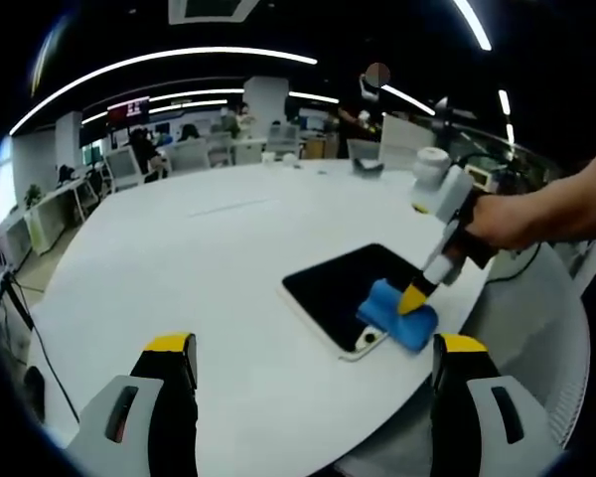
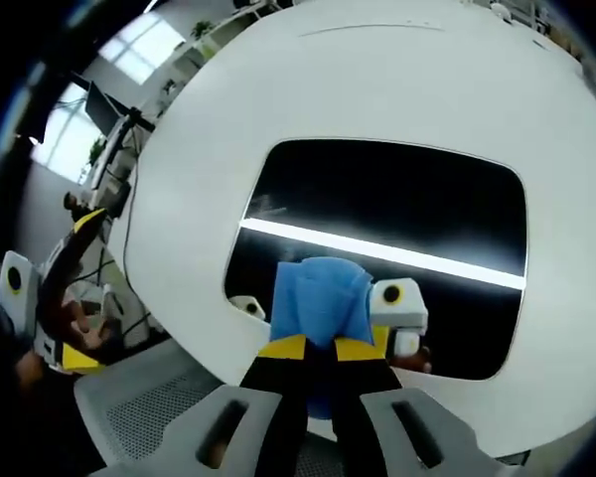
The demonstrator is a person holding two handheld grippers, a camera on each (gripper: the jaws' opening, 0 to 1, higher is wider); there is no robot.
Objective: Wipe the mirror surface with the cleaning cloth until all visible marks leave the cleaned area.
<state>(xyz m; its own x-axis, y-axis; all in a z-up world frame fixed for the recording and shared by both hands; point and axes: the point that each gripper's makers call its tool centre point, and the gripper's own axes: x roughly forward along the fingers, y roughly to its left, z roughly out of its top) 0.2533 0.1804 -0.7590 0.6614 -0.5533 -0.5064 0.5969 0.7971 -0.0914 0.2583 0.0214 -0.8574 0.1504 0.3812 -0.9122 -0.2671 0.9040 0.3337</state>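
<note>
A dark rectangular mirror lies flat on the round white table, near its edge. In the left gripper view, a hand holds my right gripper, which presses a blue cleaning cloth onto the mirror's near corner. My left gripper hovers open above the table, short of the mirror, with nothing between its fingers. In the right gripper view, my right gripper is shut on the blue cloth, which rests on the mirror. The glass reflects a bright ceiling light strip. My left gripper shows at the far left.
A white cup-like object and small items stand at the table's far side. Grey mesh chairs sit just past the table edge beside the mirror. Office desks and monitors fill the background.
</note>
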